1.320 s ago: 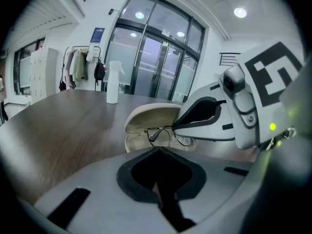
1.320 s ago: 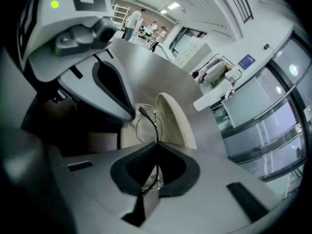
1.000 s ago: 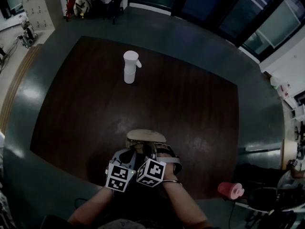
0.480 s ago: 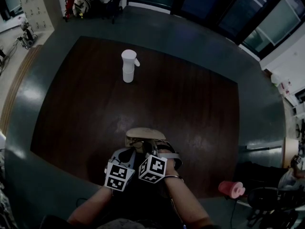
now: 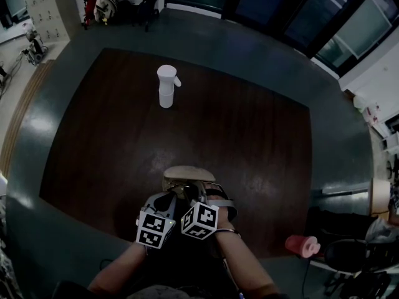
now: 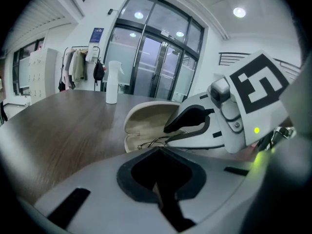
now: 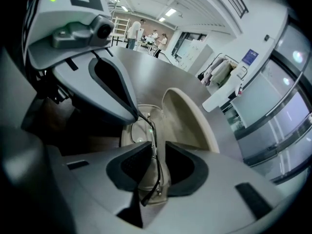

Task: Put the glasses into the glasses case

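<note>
Head view: an open beige case (image 5: 189,178) lies on the near part of a dark wood desk (image 5: 249,136), its lid towards the far side. The thin wire glasses (image 5: 186,190) show at its near rim, half hidden. The left gripper (image 5: 163,205) and right gripper (image 5: 201,199) sit close together right at the case, marker cubes facing up. A white bottle (image 5: 166,86) stands well apart near the far edge. Grey floor (image 5: 206,30) surrounds the desk, and a pink cup (image 5: 301,246) sits off its right corner.

Left gripper view: the jaws of the left gripper (image 6: 158,167) are together with nothing between them. Just ahead, the case (image 6: 146,116) gapes with its pale lining showing, and the glasses (image 6: 151,141) lie in its lower half under the right gripper (image 6: 219,123). The bottle (image 6: 112,82) stands farther along the desk (image 6: 58,126), before tall glass doors (image 6: 156,67) and a coat rack (image 6: 78,69).

Right gripper view: the jaws of the right gripper (image 7: 157,151) are opening, with a gap either side of the dark, slim frame of the glasses (image 7: 155,157) running between them. One lens rests in the tray of the case (image 7: 190,121), whose lid stands tilted up to the right. The left gripper (image 7: 102,77) is just beside the tray. People (image 7: 134,30) stand far off under ceiling lights.
</note>
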{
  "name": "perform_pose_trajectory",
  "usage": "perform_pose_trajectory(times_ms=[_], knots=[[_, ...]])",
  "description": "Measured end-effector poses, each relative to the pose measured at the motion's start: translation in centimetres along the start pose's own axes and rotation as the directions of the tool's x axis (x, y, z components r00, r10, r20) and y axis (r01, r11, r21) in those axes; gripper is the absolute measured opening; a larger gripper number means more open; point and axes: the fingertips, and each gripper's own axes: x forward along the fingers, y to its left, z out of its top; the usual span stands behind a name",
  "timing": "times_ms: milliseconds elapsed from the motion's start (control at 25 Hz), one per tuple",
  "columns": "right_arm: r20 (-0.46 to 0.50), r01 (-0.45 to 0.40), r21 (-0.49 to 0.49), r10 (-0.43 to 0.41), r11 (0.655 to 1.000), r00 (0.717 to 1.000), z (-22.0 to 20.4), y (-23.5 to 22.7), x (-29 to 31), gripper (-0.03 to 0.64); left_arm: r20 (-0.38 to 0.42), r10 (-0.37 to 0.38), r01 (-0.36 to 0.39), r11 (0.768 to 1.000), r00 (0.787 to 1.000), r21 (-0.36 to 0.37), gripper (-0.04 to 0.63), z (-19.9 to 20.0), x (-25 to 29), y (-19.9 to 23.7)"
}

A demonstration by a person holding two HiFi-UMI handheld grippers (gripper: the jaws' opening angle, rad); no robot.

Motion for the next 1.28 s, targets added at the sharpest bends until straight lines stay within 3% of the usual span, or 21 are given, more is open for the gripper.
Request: perform_pose_trajectory(times_ms=[400, 600, 800, 1040, 1280], knots=[[0.015, 0.041, 0.032, -0.042, 0.999, 0.999, 0.7, 0.5, -2.6, 0.087, -0.003, -0.006, 0.006, 1.0, 1.0, -0.007, 0.006, -0.1, -0.3, 0.2], [0.033, 0.064, 0.106, -0.068, 0.992, 0.997, 0.9, 1.4, -4.5, 0.086, 0.015, -0.045, 0.044, 0.999, 0.999, 0.013, 0.006, 0.0, -0.6, 0.2], [0.043, 0.106, 0.172, -0.115, 0.979, 0.992, 1.1, 2.2, -6.7, 0.086, 0.037, -0.044, 0.044, 0.999, 0.998, -0.015, 0.006, 0.0, -2.9, 0.4], [0.084, 0.14, 0.326, -0.176, 0.935, 0.981, 2.4, 3.8, -10.2, 0.086, 0.094, -0.079, 0.082, 0.996, 0.992, -0.028, 0.006, 0.0, -6.6, -0.6], [0.169, 0.173, 0.462, -0.278, 0.87, 0.946, 3.2, 3.1, -14.7, 0.072, 0.164, -0.129, 0.126, 0.992, 0.978, 0.026, 0.006, 2.2, -9.2, -3.0]])
